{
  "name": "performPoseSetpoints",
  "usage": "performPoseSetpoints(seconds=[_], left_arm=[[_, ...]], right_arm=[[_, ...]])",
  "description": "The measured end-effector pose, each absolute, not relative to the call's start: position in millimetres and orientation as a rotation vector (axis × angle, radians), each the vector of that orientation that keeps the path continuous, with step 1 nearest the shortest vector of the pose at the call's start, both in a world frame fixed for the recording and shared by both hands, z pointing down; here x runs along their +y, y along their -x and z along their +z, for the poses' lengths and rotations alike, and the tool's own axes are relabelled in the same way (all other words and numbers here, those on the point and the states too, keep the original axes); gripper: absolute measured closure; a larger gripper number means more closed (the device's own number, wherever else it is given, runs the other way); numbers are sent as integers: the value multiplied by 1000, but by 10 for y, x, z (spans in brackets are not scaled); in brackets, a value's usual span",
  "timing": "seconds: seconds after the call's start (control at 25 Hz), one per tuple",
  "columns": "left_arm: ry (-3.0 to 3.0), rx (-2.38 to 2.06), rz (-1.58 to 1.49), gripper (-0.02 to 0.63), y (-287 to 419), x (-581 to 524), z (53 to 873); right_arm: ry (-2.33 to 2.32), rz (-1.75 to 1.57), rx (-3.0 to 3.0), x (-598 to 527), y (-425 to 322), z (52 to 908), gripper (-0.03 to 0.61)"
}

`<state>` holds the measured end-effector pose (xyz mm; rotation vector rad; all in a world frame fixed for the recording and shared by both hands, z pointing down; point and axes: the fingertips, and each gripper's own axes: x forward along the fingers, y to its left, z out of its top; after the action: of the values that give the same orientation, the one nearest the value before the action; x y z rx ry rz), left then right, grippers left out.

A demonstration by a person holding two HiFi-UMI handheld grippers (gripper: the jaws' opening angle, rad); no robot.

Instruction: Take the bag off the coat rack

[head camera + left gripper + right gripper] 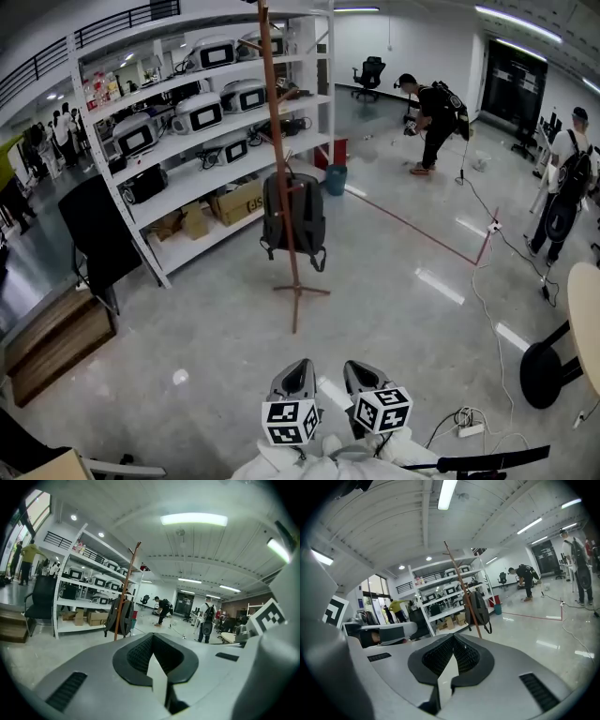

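Observation:
A dark grey backpack [292, 217] hangs on a tall brown coat rack [277, 141] that stands on the grey floor in the middle of the head view. Both grippers are held low and close to the body, well short of the rack. My left gripper [298, 367] and right gripper [361, 368] sit side by side, jaws shut with nothing between them. In the left gripper view the backpack [119, 616] hangs far ahead beyond the shut left gripper [152, 635]. In the right gripper view the bag [477, 609] hangs behind the rack pole [459, 581], beyond the shut right gripper [453, 637].
White shelving [206, 122] with appliances and cardboard boxes stands left of the rack. A black chair [98, 234] and a wooden platform [56, 342] are at the left. A round table [586, 319], floor cables [487, 309] and a power strip [469, 429] lie right. People [431, 112] stand far back.

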<state>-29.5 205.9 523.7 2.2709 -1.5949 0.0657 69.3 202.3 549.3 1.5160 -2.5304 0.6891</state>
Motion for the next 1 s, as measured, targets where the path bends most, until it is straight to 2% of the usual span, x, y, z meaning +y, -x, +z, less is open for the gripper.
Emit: performPoseSetpoints(seconds=[1.0], left_arm=[[-2286,-1593,155,613,-69,1011,5354]], right_arm=[[-1500,794,-2544,973,-1062,5676,568]])
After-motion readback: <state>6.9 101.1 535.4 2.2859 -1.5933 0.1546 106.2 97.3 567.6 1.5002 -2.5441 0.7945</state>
